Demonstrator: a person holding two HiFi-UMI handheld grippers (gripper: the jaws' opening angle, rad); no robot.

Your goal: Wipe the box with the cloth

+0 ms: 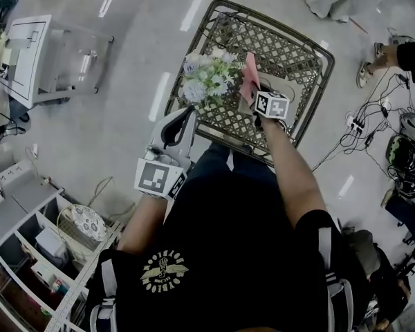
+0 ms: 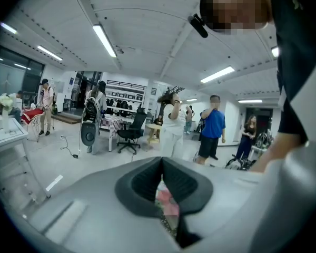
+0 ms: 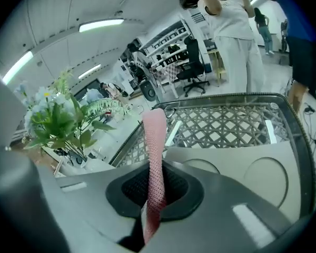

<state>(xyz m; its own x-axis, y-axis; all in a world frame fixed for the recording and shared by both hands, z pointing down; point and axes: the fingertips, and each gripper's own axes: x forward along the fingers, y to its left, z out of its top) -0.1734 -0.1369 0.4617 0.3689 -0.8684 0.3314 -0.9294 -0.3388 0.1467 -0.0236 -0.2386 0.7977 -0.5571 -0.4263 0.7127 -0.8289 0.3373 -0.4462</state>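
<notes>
A pink mesh cloth [image 1: 249,78] stands up from my right gripper [image 1: 254,97], which is shut on it over the dark lattice table [image 1: 297,57]. In the right gripper view the cloth [image 3: 155,157] rises as a narrow strip from between the jaws of the right gripper [image 3: 155,188]. Just beyond them a pale box [image 3: 242,165] with round outlines lies on the table [image 3: 226,123]. In the head view my hand and gripper mostly hide the box. My left gripper [image 1: 185,116] is at the table's near-left edge, tilted up. It [image 2: 162,181] is shut with nothing in it.
A bunch of white and pale blue flowers [image 1: 207,78] with green leaves [image 3: 58,117] stands on the table left of the cloth. A white cart [image 1: 34,54] is at left and shelving [image 1: 28,254] at lower left. Cables [image 1: 356,126] lie at right. People [image 2: 210,133] stand around.
</notes>
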